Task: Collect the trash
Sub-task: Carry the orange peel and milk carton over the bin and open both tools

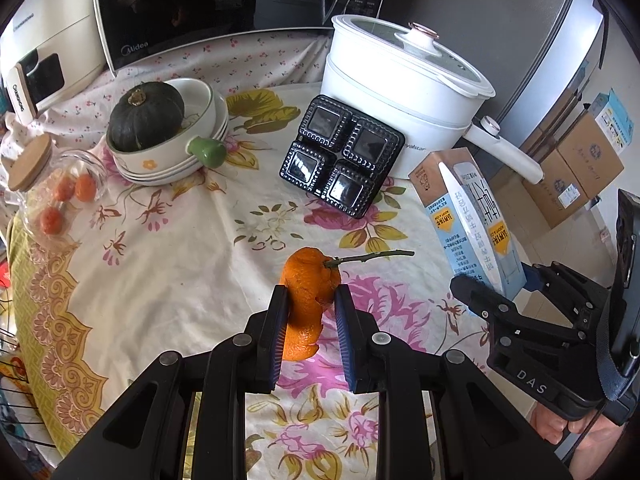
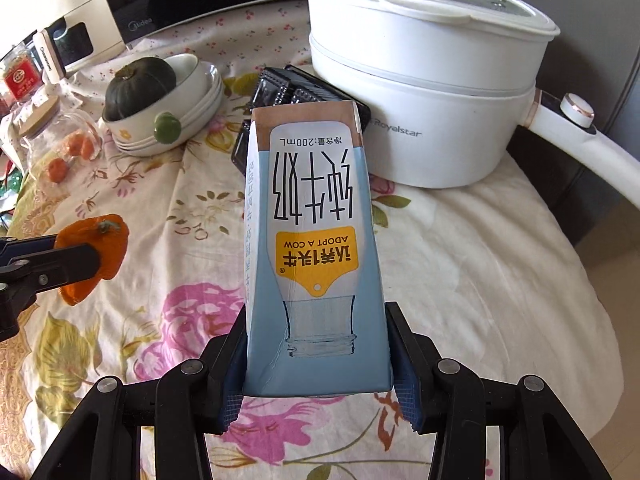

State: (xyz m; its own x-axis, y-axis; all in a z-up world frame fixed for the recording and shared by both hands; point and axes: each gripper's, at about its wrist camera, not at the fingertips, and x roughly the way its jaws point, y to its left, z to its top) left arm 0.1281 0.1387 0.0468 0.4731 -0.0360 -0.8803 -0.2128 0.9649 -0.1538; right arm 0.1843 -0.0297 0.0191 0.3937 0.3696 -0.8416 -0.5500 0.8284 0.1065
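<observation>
The left tongs (image 1: pixel 308 312) were clamped on an orange peel (image 1: pixel 306 300) lifted above the floral-clothed bench (image 1: pixel 168 264). The right tongs (image 2: pixel 316 364) gripped an upside-down milk carton (image 2: pixel 316 240), held off the bench before the white electric pot (image 2: pixel 428 92).

"ADOPT A COW", "200mL" on milk carton (image 2: pixel 316 240); "Royalstar" on pot (image 2: pixel 424 120); "Midea" on microwave (image 1: pixel 192 12).
</observation>
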